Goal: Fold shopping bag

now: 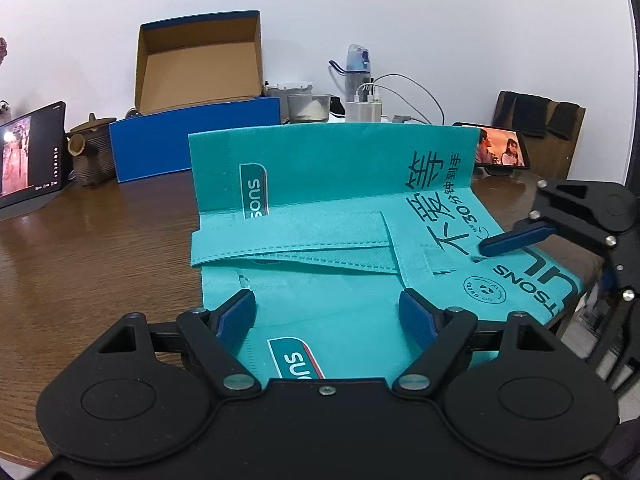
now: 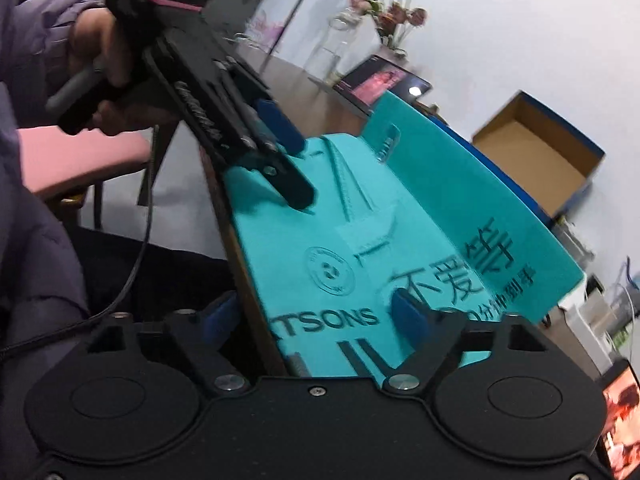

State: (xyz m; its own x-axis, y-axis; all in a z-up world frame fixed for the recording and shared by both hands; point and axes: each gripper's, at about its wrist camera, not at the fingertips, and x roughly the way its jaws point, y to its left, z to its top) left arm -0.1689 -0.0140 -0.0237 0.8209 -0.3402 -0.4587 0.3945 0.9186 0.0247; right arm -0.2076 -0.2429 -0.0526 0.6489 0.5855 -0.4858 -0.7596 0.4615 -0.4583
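Across the middle of the left wrist view lay the teal bag, flat on a brown wooden table, its far part standing up like a wall and its handles folded across the flat part. It bore large black Chinese characters beside smaller print that included "30", a round "GO GREEN" stamp, and a logo seen upside down as "TSONS"; a label ending in "SONS" ran up the raised part, and a label reading "SUO" sat at lower centre. In the right wrist view the bag filled the centre, tilted, with "TSONS" upright near the bottom.

Behind the bag, in the upper left of the left view, stood an open blue cardboard box. A tablet showing video leaned at the far left, with a dark teapot beside it. A water bottle and a white charger with cables stood at upper centre, and a phone showing video was at the right. Pink flowers showed at the top of the right view.

The left gripper, at lower centre, was spread wide and empty, its blue pads low over the bag. The right gripper was also spread wide, holding nothing, straddling the table edge; one pad was over the bag. A hand in a purple sleeve held the left gripper in the upper left of the right view.
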